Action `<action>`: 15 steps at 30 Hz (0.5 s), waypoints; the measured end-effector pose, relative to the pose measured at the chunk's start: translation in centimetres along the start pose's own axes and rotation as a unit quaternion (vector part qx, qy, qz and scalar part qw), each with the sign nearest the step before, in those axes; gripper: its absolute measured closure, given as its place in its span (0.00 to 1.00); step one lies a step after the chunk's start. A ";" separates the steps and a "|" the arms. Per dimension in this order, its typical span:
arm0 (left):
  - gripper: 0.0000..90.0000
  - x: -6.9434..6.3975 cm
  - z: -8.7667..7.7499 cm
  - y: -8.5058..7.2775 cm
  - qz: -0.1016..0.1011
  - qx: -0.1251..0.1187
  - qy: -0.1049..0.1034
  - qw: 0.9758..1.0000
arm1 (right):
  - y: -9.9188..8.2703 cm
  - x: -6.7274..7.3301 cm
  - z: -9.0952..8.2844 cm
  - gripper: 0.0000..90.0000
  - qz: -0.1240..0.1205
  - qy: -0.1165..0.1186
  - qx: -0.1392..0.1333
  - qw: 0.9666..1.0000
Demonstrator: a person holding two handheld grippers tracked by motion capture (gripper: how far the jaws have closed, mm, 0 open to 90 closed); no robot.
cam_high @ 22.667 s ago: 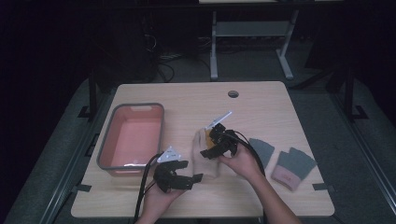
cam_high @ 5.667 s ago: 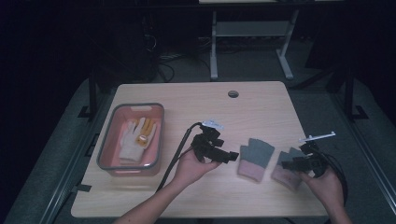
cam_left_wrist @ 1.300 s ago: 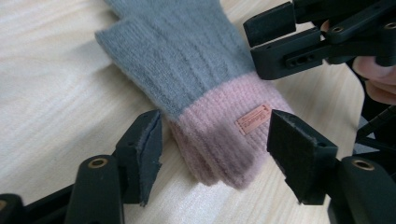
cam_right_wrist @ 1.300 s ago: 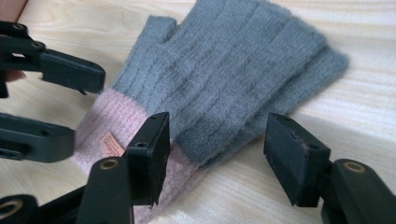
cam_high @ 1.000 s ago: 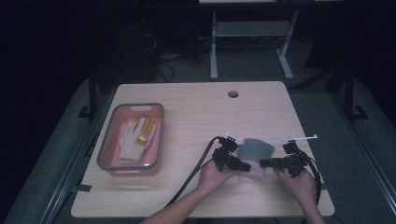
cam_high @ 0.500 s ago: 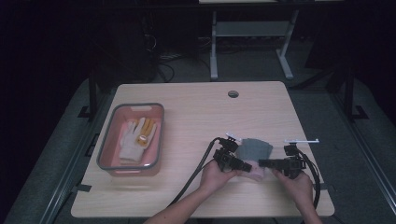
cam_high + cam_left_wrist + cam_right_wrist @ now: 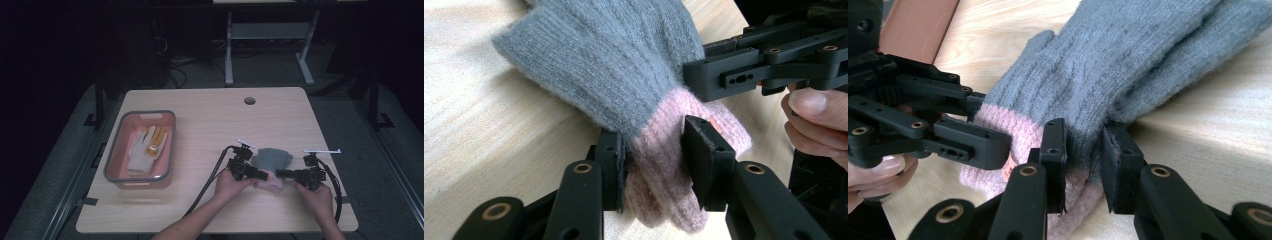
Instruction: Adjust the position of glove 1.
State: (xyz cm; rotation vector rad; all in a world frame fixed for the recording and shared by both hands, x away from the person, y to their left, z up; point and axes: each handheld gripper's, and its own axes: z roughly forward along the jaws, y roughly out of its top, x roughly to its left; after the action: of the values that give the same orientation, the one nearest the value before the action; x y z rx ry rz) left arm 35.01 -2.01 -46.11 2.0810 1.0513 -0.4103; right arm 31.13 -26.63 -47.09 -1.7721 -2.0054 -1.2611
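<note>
Left gripper (image 7: 654,165) fingers just closed, pinching the pink cuff of the grey glove (image 7: 614,65). Right gripper (image 7: 1083,165) fingers also just closed, pinching the same glove where grey meets pink. Glove lies on the bench (image 7: 210,125), near-right part, between both grippers. Far left: red bin (image 7: 117,155) holding 1 white glove (image 7: 142,150).

Pink bin w/ grey rim (image 7: 114,150) sits well left of the tongs on the wood table (image 7: 210,120), holding a white glove w/ yellow fingers (image 7: 145,147); cable hole (image 7: 249,100) beyond them, metal stand (image 7: 270,35) further back.
</note>
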 end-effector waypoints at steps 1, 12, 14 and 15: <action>0.71 0.0 0.0 0.0 -0.003 -0.003 -0.002 1.000 | 0.0 0.1 -0.1 0.82 0.000 0.001 0.001 1.000; 0.73 0.0 -1.3 0.0 -0.001 -0.016 -0.007 1.000 | 0.6 1.3 -0.1 0.83 -0.021 -0.003 0.009 1.000; 0.73 0.1 -1.7 0.0 -0.001 -0.018 -0.009 1.000 | 0.8 1.5 0.0 0.83 -0.024 -0.001 0.011 1.000; 0.73 0.1 -1.9 -0.1 -0.002 -0.021 -0.012 1.000 | 0.9 1.7 0.0 0.83 -0.027 0.000 0.012 1.000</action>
State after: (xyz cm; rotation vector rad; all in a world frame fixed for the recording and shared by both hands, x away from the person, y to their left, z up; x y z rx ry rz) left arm 34.96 -0.51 -44.96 2.0320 1.0415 -0.4104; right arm 31.43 -25.51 -45.62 -1.7182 -2.0722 -1.2477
